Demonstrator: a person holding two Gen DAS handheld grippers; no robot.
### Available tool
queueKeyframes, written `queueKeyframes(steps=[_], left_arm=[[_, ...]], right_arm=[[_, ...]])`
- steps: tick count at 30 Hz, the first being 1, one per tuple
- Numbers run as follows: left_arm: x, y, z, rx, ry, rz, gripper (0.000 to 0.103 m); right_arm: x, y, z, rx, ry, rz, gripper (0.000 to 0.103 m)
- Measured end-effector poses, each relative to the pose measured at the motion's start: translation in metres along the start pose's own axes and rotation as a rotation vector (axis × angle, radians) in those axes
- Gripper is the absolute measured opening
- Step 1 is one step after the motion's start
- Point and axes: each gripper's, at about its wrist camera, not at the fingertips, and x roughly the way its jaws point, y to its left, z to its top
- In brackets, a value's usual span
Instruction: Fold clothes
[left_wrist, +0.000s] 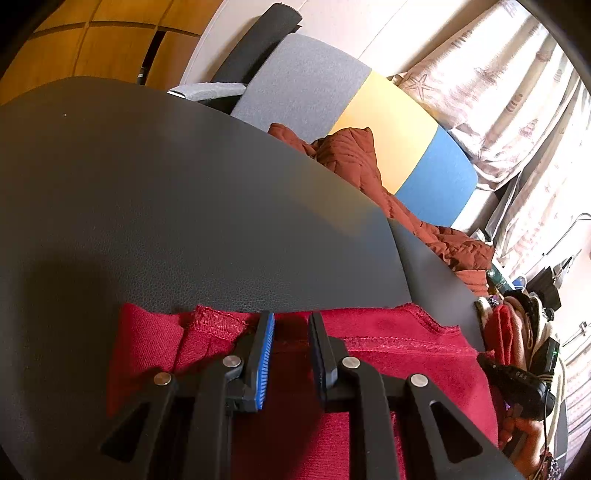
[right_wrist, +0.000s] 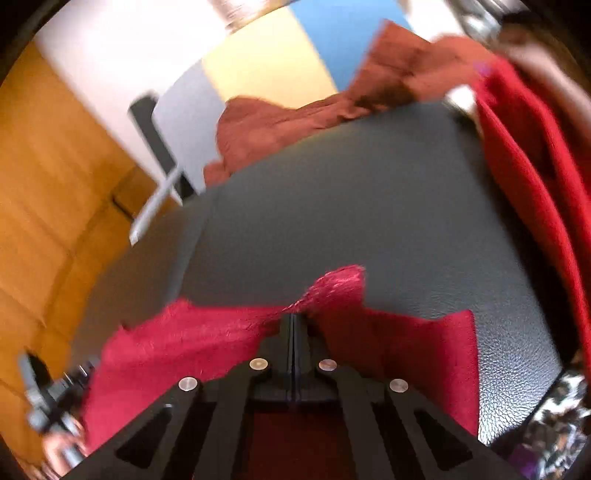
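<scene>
A red knit garment (left_wrist: 369, 369) lies on the dark grey tabletop (left_wrist: 184, 203). My left gripper (left_wrist: 291, 321) is open, its jaws apart just above the garment's hemmed edge, with blue pads (left_wrist: 266, 354) showing. In the blurred right wrist view my right gripper (right_wrist: 293, 319) is shut on a fold of the red garment (right_wrist: 192, 343), which bunches up around the fingertips. More red cloth (right_wrist: 535, 155) hangs at the right of that view.
A rust-brown quilted cloth (left_wrist: 354, 158) is heaped past the table's far edge, against a grey, yellow and blue chair back (left_wrist: 391, 122). Patterned curtains (left_wrist: 517, 92) hang at right. A wooden wall (right_wrist: 48, 184) stands to the left. The other hand-held gripper (left_wrist: 524, 380) shows at right.
</scene>
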Motion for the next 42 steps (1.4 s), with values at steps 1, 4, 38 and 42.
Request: queueKeyframes(steps=[1, 4, 38, 42], left_arm=[[0.0, 0.0, 0.0, -0.002, -0.001, -0.002, 0.018], [0.0, 0.001, 0.0, -0.007, -0.001, -0.001, 0.017], [-0.012, -0.009, -0.019, 0.058, -0.027, 0.076, 0.002], [-0.017, -0.012, -0.022, 0.09, -0.039, 0.112, 0.002]], right_arm=[[-0.001, 0.002, -0.001, -0.008, -0.016, -0.016, 0.0], [-0.006, 0.003, -0.005, -0.003, -0.066, -0.063, 0.0], [-0.01, -0.012, 0.008, 0.072, -0.042, -0.031, 0.0], [-0.06, 0.024, -0.005, 0.03, -0.122, -0.143, 0.037]])
